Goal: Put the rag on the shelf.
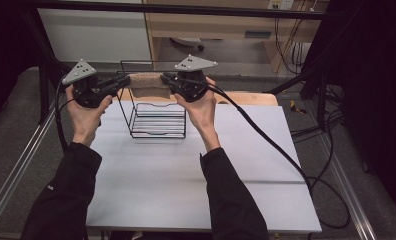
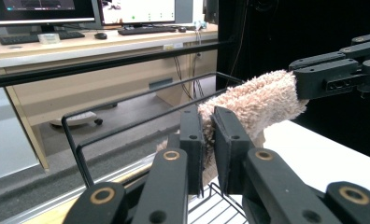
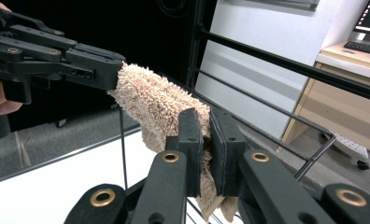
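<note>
A beige fluffy towel (image 1: 146,86) is stretched between my two grippers above the top rail of a black wire rack (image 1: 158,122). My left gripper (image 1: 125,81) is shut on the towel's left end; in the left gripper view its pads (image 2: 192,133) pinch the towel (image 2: 258,100), with the right gripper (image 2: 325,74) gripping the far end. My right gripper (image 1: 166,80) is shut on the right end; the right gripper view has the towel (image 3: 150,98) running from its jaws to the left gripper (image 3: 94,65). Part of the towel hangs down below the jaws.
The rack stands at the back of a white table (image 1: 186,175), close to its far edge. A black cable (image 1: 266,135) trails from the right gripper across the table's right side. Black frame bars (image 1: 176,9) and desks stand beyond the table.
</note>
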`<state>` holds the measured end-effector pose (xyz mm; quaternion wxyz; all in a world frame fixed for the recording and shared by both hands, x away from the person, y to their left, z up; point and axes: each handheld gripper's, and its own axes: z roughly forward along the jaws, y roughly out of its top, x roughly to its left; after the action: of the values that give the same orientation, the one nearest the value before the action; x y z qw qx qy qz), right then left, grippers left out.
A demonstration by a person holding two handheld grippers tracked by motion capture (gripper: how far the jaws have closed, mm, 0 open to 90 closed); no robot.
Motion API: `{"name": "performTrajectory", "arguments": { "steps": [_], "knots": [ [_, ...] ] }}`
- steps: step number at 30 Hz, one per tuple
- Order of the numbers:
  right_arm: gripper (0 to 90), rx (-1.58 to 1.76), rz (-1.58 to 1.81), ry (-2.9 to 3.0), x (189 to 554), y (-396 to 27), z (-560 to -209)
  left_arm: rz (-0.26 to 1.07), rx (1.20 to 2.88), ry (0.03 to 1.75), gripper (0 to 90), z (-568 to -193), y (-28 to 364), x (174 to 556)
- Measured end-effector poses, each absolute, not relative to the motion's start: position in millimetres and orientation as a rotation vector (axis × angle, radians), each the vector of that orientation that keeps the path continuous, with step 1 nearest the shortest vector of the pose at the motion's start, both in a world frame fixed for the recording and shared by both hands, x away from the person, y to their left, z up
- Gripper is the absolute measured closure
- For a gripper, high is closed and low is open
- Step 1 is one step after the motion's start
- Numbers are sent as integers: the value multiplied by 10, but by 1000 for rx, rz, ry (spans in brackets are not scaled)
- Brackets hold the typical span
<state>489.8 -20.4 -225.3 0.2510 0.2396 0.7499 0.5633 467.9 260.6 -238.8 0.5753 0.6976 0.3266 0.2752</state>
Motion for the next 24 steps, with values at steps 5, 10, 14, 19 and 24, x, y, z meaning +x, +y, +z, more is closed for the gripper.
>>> {"name": "performTrajectory", "arguments": {
  "steps": [5, 10, 14, 19, 24],
  "knots": [
    [838, 643, 1523, 2066, 4872, -209, -2313, 621, 1653, 772, 791, -2400, 2618, 4649],
    [839, 639, 1525, 2082, 4860, -216, -2358, 601, 1650, 783, 749, -2323, 2633, 4651],
    [839, 632, 1524, 2087, 4851, -226, -2376, 601, 1642, 787, 737, -2214, 2624, 4675],
    [839, 627, 1514, 2095, 4844, -223, -2402, 571, 1651, 798, 800, -2153, 2587, 4699],
    [836, 626, 1514, 2099, 4843, -231, -2419, 515, 1725, 815, 892, -2237, 2548, 4710]
  ]
}}
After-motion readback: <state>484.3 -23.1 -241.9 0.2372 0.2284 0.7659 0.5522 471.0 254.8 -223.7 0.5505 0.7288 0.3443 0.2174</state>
